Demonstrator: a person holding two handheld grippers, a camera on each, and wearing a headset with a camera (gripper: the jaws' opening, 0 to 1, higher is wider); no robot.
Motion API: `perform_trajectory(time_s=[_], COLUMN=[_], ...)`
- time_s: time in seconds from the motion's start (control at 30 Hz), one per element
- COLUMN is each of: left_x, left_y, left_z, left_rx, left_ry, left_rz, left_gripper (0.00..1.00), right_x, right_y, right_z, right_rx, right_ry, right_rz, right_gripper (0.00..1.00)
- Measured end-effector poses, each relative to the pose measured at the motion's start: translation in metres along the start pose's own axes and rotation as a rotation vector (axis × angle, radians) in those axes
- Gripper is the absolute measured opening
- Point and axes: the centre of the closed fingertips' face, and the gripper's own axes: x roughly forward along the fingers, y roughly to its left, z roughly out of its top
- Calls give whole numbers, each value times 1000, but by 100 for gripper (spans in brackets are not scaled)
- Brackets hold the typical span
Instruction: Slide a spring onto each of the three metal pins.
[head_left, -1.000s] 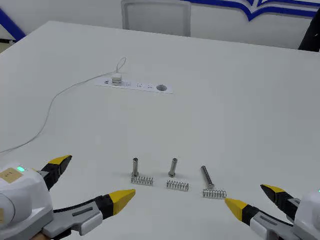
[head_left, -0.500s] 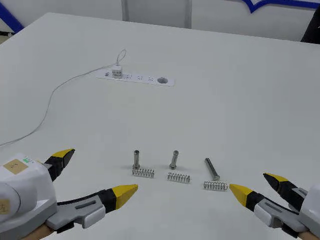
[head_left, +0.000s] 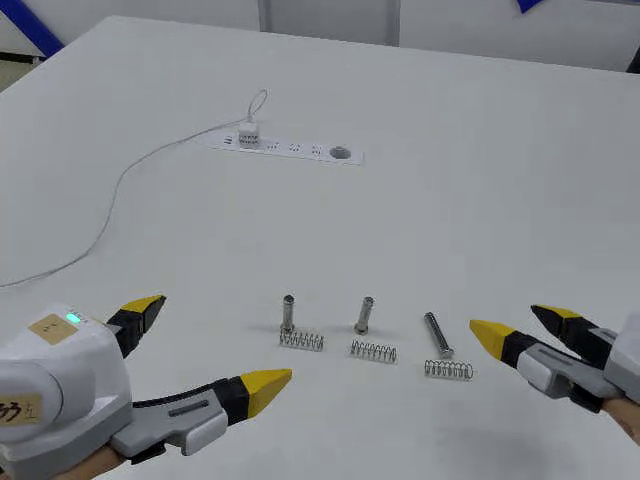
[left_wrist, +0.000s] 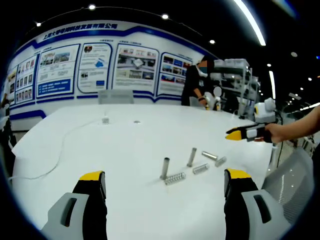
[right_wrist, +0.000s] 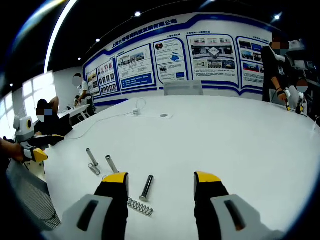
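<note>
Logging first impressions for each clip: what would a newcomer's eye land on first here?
A row of three pins on the white table: the left pin and middle pin stand on end, the right pin lies flat, a loose spring before each. Yellow-tipped and open, the left gripper and right gripper flank them; a power strip lies farther back.

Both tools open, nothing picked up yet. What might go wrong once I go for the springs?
The right pin lies on its side beside the right spring; a nudge from the right tool may roll it away. The left pin and middle pin stand upright just behind the left spring and middle spring, so the wide-open left tool might tip one over. Thin springs may flick out of the tips.
</note>
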Motion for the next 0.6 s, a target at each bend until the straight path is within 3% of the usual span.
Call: perform_trajectory(time_s=[0.27, 0.6], left_x=[-1, -1], left_y=[6, 8], left_z=[1, -3], left_rx=[-23, -39], left_ry=[-10, 3], left_rz=[21, 30], left_gripper=[100, 100], right_x=[27, 42], right_y=[4, 11], right_z=[6, -18], right_rx=[-17, -27], right_ry=[45, 138], right_rz=[19, 35], right_gripper=[48, 44])
